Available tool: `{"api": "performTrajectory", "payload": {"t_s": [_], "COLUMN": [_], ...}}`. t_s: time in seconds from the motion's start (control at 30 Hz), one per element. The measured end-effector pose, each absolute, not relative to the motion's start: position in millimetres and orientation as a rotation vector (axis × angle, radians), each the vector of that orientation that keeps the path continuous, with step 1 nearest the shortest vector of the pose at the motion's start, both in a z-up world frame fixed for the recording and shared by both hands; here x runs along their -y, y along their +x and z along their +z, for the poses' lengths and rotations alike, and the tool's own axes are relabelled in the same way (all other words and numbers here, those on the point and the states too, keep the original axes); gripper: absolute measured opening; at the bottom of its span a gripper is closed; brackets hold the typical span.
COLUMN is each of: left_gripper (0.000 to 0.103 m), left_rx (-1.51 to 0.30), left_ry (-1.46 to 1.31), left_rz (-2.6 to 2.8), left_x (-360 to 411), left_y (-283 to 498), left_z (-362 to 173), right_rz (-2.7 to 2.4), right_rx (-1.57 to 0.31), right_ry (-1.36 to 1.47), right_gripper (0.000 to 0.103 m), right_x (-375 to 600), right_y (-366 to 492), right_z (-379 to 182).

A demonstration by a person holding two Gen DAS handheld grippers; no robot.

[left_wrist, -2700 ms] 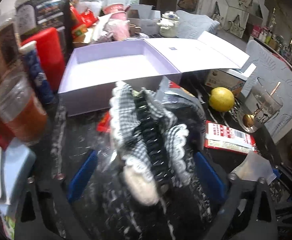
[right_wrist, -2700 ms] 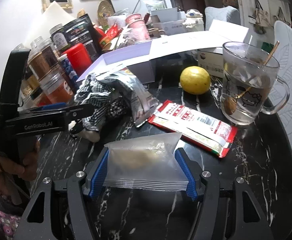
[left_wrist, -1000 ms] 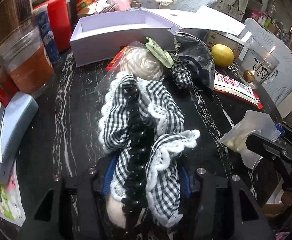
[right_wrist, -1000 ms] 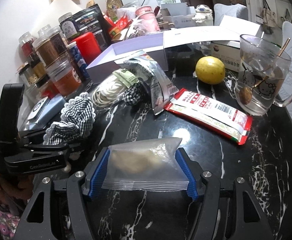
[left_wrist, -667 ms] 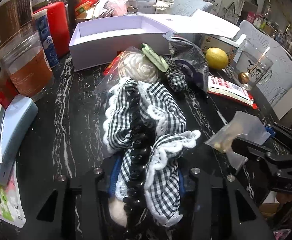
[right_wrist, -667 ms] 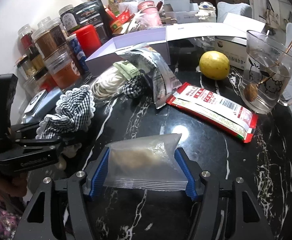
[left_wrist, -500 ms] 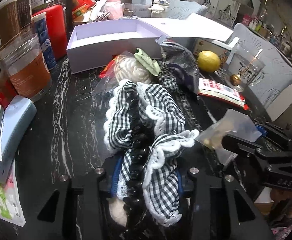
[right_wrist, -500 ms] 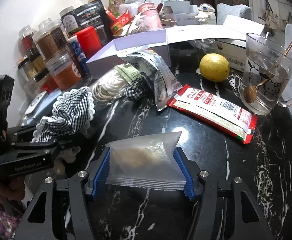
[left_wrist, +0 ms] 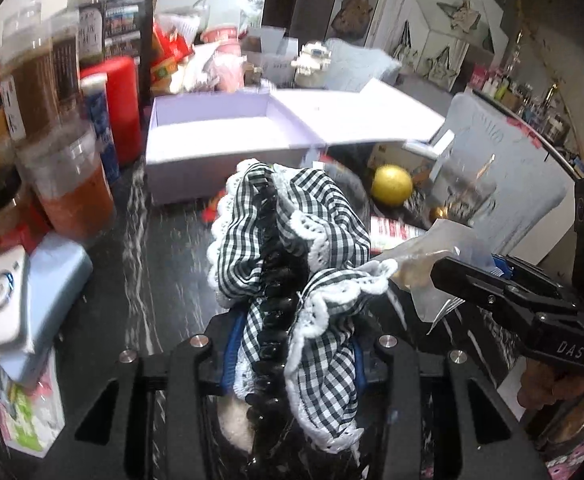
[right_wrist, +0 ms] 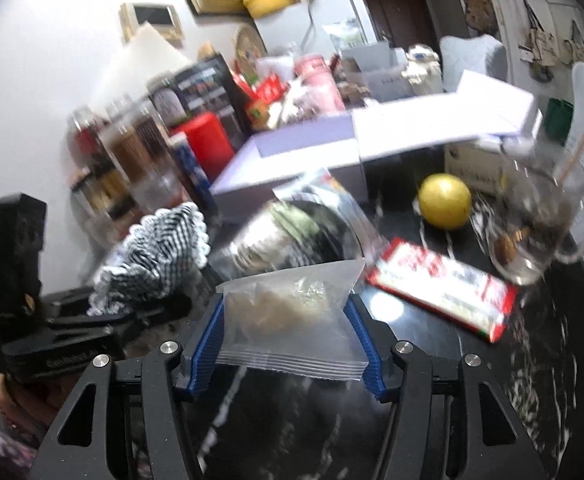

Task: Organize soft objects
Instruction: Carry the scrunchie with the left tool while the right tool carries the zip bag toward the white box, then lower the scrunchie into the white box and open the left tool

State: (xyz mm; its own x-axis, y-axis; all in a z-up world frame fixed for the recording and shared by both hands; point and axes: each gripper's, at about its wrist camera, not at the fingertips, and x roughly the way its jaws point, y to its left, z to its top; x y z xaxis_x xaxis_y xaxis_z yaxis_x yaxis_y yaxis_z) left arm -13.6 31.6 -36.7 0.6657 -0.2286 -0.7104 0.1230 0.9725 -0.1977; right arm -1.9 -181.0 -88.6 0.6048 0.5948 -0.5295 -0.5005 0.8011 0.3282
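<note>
The left gripper (left_wrist: 292, 350) has its blue fingers (left_wrist: 231, 346) drawn narrow, clamped on a gingham scrunchie (left_wrist: 292, 248) that bunches up between them, above the table (left_wrist: 164, 264) in front of the open box (left_wrist: 228, 136). The right gripper (right_wrist: 290, 334) holds a clear bag (right_wrist: 292, 320) with its fingers (right_wrist: 206, 338) about half apart, pressing the bag's two sides, above the table.

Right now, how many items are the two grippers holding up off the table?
2. The left gripper clamps a gingham hair accessory; the right gripper holds a clear zip bag. Neither hides another held item.
</note>
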Motion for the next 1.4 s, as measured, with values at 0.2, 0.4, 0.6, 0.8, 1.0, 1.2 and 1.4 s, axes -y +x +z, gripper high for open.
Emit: {"api": "performTrajectory", "payload": {"t_s": [0.2,0.4,0.6,0.8,1.0,1.2,1.4], "left_gripper": [0.042,0.042,0.042,0.042,0.042,0.042,0.042], "left_rx": [-0.727,-0.66,-0.605,-0.573,-0.537,-0.524,-0.551], "left_ry": [-0.1,-0.067,-0.06,-0.074,-0.044,-0.022,-0.03], "left_rz": [-0.18,-0.171,-0.158,-0.13,-0.102,-0.066,-0.052], "left_x": [-35.0,-39.4,-44.7,-57.0,-68.8,-78.8,-87.5], "left_y": [-1.8,17.0,41.0,72.9,105.1,136.6,166.9], "left_z": [-7.9,15.8,30.3,35.9,43.5,47.4,42.7], "right_rz": [0.661,0.666,0.658,0.639,0.648,0.636,0.622], "right_rx": [-0.593,-0.533,-0.507,-0.49,-0.507,-0.486,-0.479], "right_ry": [0.131,0.108,0.087,0.068,0.059,0.03,0.006], "right_gripper": [0.059,0.059,0.059,0.059,0.059,0.059,0.059], "right_x": [173.0,166.9,159.5,151.8,140.6,125.5,108.6], "right_y": [10.6,28.5,54.8,87.1,126.7,157.8,186.8], "right_z": [-61.7,-41.5,-27.5,-12.1,2.5,15.9,24.2]}}
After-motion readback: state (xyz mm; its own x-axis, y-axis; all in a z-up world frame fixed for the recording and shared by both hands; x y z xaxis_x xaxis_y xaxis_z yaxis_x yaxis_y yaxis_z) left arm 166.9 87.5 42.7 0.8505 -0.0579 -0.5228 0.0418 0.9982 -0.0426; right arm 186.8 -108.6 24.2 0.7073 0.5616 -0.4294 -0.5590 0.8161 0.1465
